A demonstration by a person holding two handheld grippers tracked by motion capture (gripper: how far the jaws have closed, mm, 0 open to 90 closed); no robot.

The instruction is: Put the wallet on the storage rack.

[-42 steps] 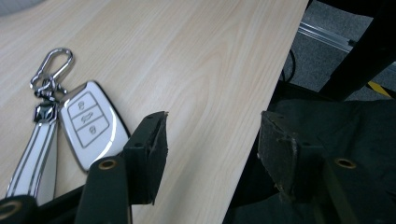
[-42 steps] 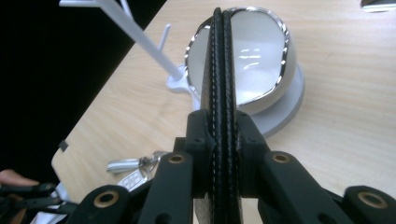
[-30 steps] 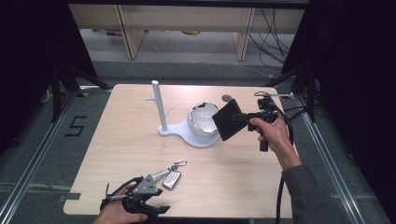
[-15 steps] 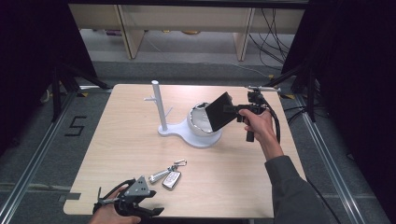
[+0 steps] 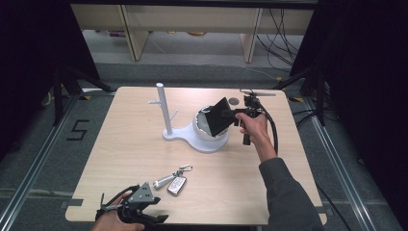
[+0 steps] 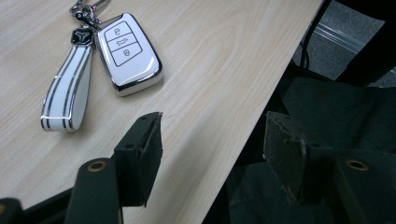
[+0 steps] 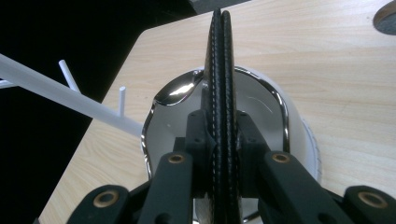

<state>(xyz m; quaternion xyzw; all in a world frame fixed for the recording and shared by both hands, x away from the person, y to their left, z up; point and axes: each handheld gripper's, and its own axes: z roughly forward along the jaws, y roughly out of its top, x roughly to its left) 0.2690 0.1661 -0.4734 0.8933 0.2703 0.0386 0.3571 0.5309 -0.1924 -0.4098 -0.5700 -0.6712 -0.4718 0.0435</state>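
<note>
Comparing the high view with a second ago: your right gripper [image 5: 235, 115] has carried the black wallet [image 5: 219, 117] leftward, over the white bowl [image 5: 208, 131] on the stand base; likely a drop into it. Your left gripper [image 5: 132, 208] rests at the table's near edge beside the car key [image 5: 176, 184].

Left gripper view: jaws apart, empty; key fob [image 6: 128, 52] lies ahead.

Right gripper view: jaws clamped on the wallet's [image 7: 222, 84] stitched edge above the bowl [image 7: 275, 107]. The bowl's floor is hidden; contents can't be made out.
</note>
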